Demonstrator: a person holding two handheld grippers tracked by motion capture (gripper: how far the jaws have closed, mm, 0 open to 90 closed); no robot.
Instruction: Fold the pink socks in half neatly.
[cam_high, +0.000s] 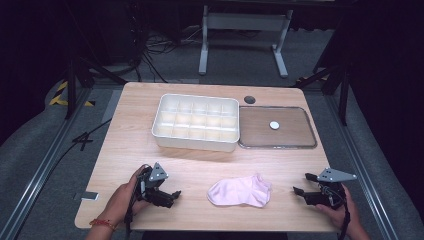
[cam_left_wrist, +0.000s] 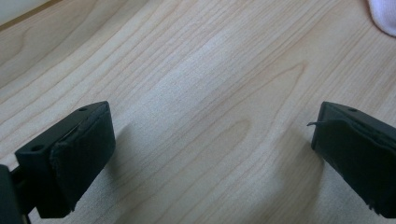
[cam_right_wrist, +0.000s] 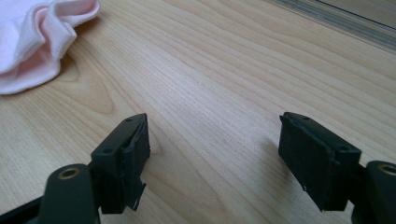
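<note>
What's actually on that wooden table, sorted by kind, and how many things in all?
Pink sock: 1
White divided organiser box: 1
Clear flat lid with a small white disc on it: 1 lid, 1 disc
Hand-held grippers, left gripper and right gripper, both open: 2
Total: 6

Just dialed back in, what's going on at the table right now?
A person holds a gripper in each hand near the front edge of the wooden table. A pink sock lies flat between them, untouched. The left gripper and the right gripper both have their jaws open and empty, pointing inward toward the sock. Farther back sit a white divided box, its compartments apparently empty, and beside it on the right a clear lid lying flat.
</note>
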